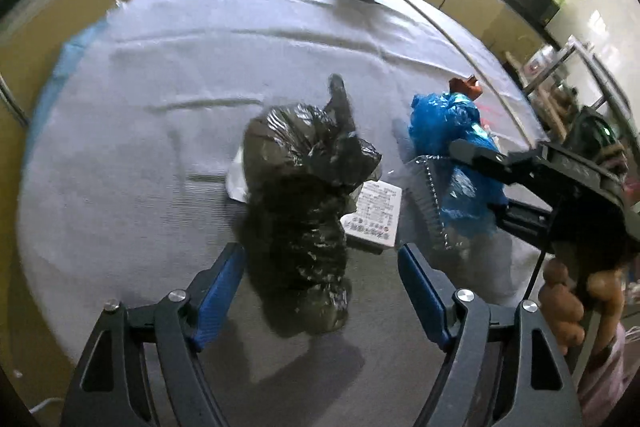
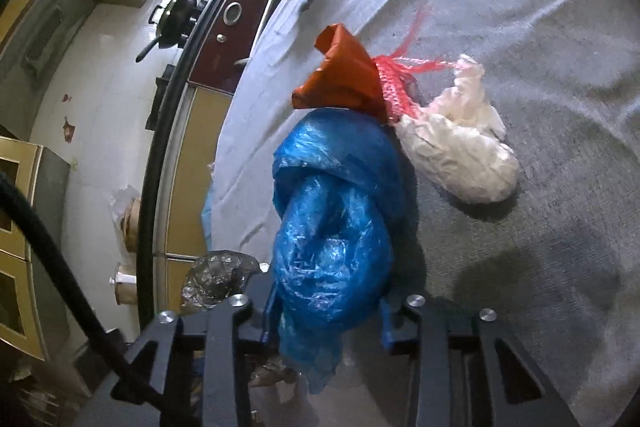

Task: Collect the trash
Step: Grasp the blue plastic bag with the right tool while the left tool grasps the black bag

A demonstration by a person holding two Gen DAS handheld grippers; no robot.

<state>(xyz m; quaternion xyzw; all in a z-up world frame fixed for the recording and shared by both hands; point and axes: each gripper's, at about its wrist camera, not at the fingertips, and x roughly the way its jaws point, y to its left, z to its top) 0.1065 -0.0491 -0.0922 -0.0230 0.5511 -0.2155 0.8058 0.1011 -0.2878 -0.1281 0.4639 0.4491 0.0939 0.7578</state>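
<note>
Two grippers work over the grey-clothed round table (image 1: 160, 115): the left gripper (image 1: 320, 267) gapes wide, a crumpled black plastic bag (image 1: 304, 195) lying between its fingers, while the right gripper (image 2: 326, 311) clamps a crumpled blue plastic bag (image 2: 336, 219).

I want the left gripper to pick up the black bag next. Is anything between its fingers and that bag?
Nothing visible. The left gripper is open, and the black bag lies on the tablecloth directly ahead, its near end between the fingers. A white box sits tucked beside the bag's right side, not in the path.
</note>
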